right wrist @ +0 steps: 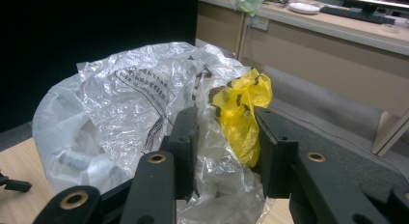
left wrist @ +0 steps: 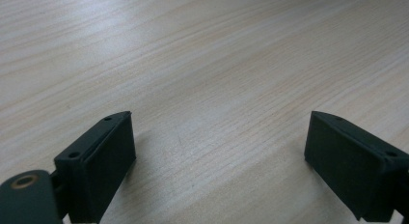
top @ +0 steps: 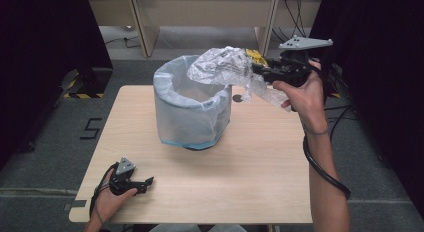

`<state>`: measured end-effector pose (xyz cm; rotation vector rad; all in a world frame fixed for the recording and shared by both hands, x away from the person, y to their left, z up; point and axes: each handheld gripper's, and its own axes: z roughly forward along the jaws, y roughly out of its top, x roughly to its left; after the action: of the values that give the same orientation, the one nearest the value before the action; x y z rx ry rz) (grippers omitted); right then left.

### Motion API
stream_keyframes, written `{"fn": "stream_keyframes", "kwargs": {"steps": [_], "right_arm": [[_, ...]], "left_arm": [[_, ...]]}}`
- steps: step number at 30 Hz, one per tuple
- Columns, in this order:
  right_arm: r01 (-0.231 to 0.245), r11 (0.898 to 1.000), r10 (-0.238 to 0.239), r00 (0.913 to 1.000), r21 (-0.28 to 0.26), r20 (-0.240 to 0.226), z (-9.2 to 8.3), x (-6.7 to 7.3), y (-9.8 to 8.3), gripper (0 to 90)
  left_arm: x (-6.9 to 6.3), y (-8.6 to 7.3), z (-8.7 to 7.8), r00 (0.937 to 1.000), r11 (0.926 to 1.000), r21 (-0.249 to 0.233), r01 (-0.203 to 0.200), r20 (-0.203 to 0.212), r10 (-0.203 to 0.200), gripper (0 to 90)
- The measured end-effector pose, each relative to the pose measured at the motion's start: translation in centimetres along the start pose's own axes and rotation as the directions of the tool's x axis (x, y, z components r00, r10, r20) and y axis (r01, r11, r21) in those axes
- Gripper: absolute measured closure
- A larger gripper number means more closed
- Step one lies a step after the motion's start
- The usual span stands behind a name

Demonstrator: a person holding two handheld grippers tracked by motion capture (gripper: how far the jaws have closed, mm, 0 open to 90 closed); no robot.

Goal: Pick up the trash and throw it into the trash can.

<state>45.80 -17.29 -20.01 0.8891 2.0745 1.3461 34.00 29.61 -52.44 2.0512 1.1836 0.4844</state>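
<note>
A bin [top: 192, 109] lined with a translucent white bag stands on the wooden table [top: 250, 162], toward its back middle. My right gripper [top: 260, 68] is held up to the right of the bin, shut on a crumpled clear plastic bag [top: 222, 67] [right wrist: 120, 118] with black print and a yellow scrap [top: 255, 55] [right wrist: 243, 110]. The bag's bulk hangs over the bin's right rim. My left gripper [top: 148, 182] [left wrist: 219, 156] rests low at the table's front left corner, open, with bare wood between its jaws.
A small dark round mark [top: 237, 98] lies on the table behind the bin. Dark curtains stand on both sides. Wooden desk legs [top: 145, 27] and cables are on the floor beyond the table. A counter [right wrist: 337, 35] with a keyboard runs along the back.
</note>
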Motion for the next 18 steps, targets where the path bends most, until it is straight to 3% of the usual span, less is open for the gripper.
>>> {"fn": "stream_keyframes", "kwargs": {"steps": [18], "right_arm": [[0.060,0.993,-0.057,0.9976,0.098,-0.040,5.7,2.7,2.9,64.6]], "left_arm": [[0.0,0.0,0.0,1.0000,1.0000,0.000,0.002,0.001,-0.002,9.9]]}}
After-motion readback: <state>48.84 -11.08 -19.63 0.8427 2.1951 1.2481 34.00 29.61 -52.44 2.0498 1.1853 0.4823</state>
